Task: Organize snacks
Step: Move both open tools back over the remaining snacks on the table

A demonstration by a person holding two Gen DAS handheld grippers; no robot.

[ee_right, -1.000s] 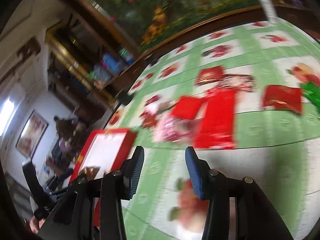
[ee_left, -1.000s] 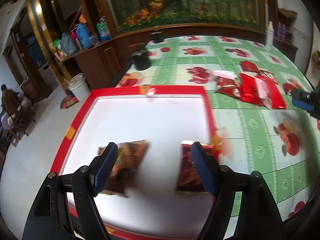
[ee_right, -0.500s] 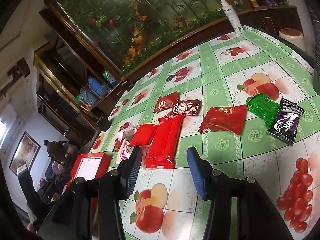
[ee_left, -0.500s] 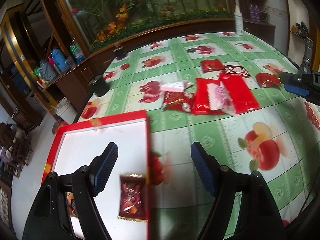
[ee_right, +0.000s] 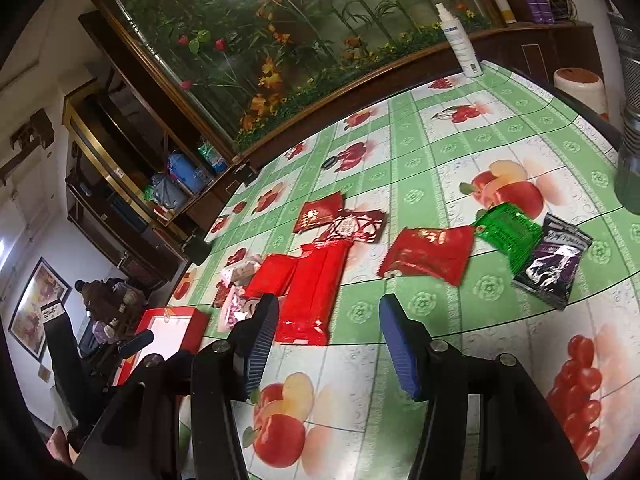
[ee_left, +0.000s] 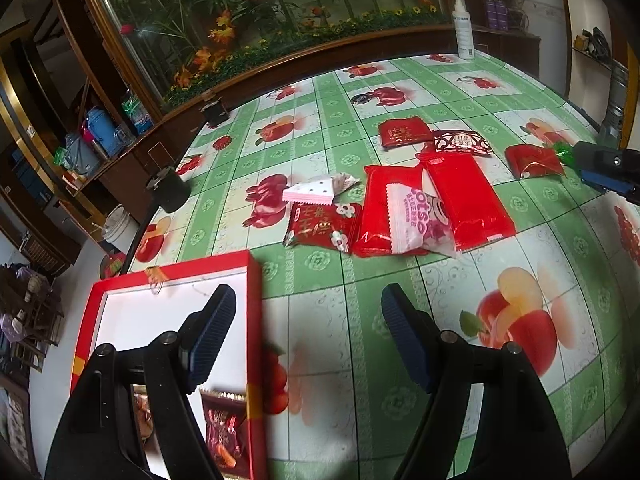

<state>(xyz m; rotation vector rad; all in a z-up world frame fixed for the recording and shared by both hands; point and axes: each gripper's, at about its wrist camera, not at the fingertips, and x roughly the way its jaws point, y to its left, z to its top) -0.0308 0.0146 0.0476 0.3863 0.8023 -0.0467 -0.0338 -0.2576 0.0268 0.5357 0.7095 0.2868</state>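
Left claw (ee_left: 306, 336) was spread wide and empty, hovering over the green fruit-print oilcloth worktop (ee_left: 440, 304) just beside the right wall of the shallow red cardboard box with a white floor (ee_left: 254, 320). Two wrapped snacks already lay in the box; the dark red foil packet (ee_left: 224, 428) sat against that wall, the other mostly hidden behind the claw's arm. Right claw (ee_right: 326, 336) was empty too, jaws opening, nothing between them. The loose pile sat ahead of both claws: a long glossy red plastic pack (ee_right: 316, 284) lay straight in front of the right claw, just beyond its left finger, long axis running away from it and leaning slightly right. A flat red foil pouch (ee_right: 428, 258) lay ahead and slightly right, a green foil sachet (ee_right: 506, 232) and a black-purple sachet (ee_right: 552, 266) further right. Judged: the right hand was nearer to all of these, the long pack's near end closest; a pinch across its short width looked easiest. The box lay well off to the right claw's left.
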